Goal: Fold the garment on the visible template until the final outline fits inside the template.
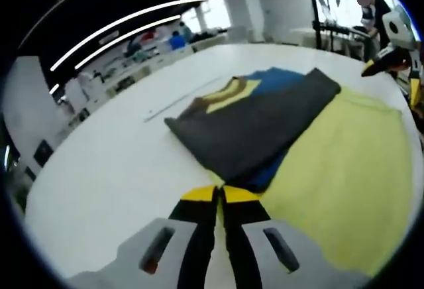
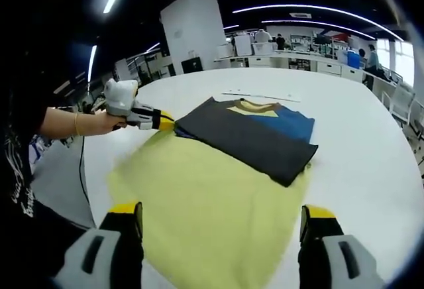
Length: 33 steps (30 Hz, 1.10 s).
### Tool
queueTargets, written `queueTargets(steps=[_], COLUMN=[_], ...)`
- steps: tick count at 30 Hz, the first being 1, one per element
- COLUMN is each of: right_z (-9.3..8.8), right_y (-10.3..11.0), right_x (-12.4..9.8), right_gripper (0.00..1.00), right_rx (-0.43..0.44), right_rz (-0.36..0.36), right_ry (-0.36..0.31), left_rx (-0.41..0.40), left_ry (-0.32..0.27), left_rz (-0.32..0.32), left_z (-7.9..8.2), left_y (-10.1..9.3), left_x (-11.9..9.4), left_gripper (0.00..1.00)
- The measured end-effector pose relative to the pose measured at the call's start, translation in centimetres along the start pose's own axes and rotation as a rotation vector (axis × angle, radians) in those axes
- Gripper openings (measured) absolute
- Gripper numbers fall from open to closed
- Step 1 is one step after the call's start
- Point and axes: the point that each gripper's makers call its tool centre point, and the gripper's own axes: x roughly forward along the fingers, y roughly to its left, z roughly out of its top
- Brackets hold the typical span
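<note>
Both views look low across the desk point(image 1: 99, 170) at the folded shirt point(image 2: 255, 136) from opposite sides, the left gripper view nearer

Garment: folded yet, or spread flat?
Partly folded: the garment's grey top is doubled over, while its yellow lower part lies spread on the table.

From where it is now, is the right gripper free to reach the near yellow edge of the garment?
Probably yes. The right gripper is open and hangs above the yellow part of the garment, with nothing lying on that stretch. The left gripper is off at the far edge, near the folded dark part.
</note>
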Motion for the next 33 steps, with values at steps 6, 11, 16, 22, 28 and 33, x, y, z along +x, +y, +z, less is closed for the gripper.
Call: queueTargets(steps=[6,11,16,22,28,33], right_z=[-0.5,-0.9,-1.0,-1.1,-1.1,-1.0], right_y=[0.6,0.7,0.5,0.3,0.3,0.2], right_x=[0.8,1.1,0.9,0.7,0.7,0.6], right_gripper=[0.99,0.99,0.99,0.99,0.99,0.99], right_rx=[0.017,0.021,0.029,0.031,0.034,0.034], right_rz=[0.02,0.027,0.019,0.011,0.01,0.006], right_ry=[0.005,0.02,0.022,0.022,0.021,0.019], left_rx=[-0.101,-0.188,-0.305,-0.241,-0.128,-0.033], left_ry=[-0.033,-0.047,-0.049,-0.047,-0.062,-0.026], left_rz=[-0.002,0.006,0.017,0.019,0.011,0.032], left_z=[-0.2,-0.6,-1.5,-1.1,0.2,0.3], left_y=[0.3,0.5,0.7,0.2,-0.5,-0.3], left_x=[-0.2,-0.1,0.1,-0.1,-0.1,0.6], left_gripper=[0.0,0.0,0.0,0.03,0.08,0.07])
